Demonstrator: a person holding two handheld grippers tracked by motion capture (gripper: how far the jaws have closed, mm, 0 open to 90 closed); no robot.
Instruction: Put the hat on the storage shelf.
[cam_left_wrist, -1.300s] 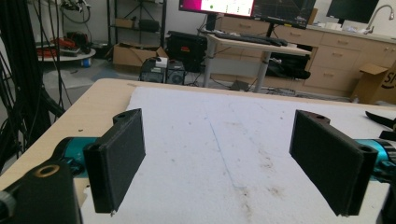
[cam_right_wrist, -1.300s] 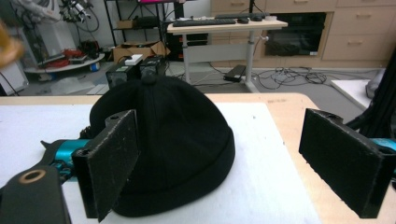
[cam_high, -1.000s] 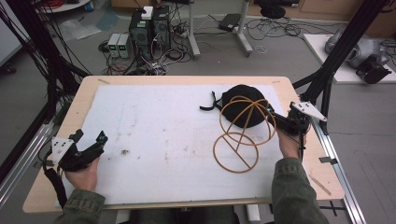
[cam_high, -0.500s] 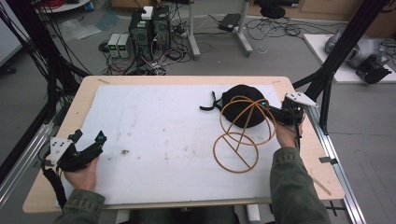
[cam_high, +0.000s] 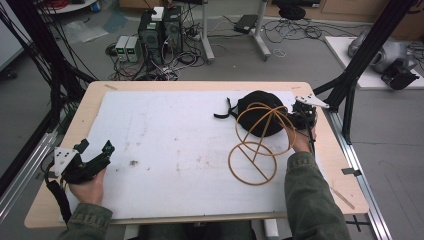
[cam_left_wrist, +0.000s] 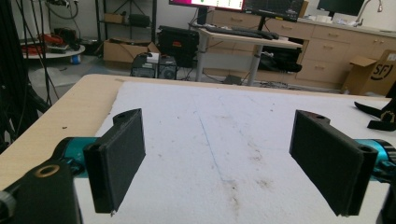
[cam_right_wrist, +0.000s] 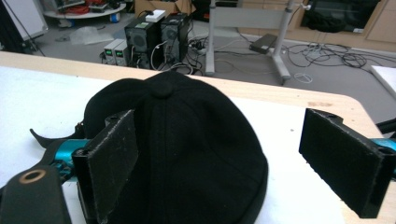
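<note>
A black cap (cam_high: 261, 111) with a top button lies at the far right of the white mat (cam_high: 170, 140), its strap (cam_high: 222, 115) trailing to the left. A tan wire frame of hoops (cam_high: 259, 143) leans over the cap's near side and rests on the mat. My right gripper (cam_high: 302, 119) is at the cap's right edge; in the right gripper view it (cam_right_wrist: 231, 163) is open, with the cap (cam_right_wrist: 187, 140) close in front between the jaws. My left gripper (cam_high: 95, 154) is held at the near left; it (cam_left_wrist: 224, 163) is open over bare mat.
The wooden table (cam_high: 200, 85) has a bare rim around the mat. A black frame post (cam_high: 350, 85) rises by the far right corner, and another frame (cam_high: 55, 90) stands at the left. Computer boxes (cam_high: 160, 30) and cables lie on the floor beyond.
My right gripper has moved forward and slightly left, up to the cap's right side. The left gripper, the cap and the wire frame have stayed put.
</note>
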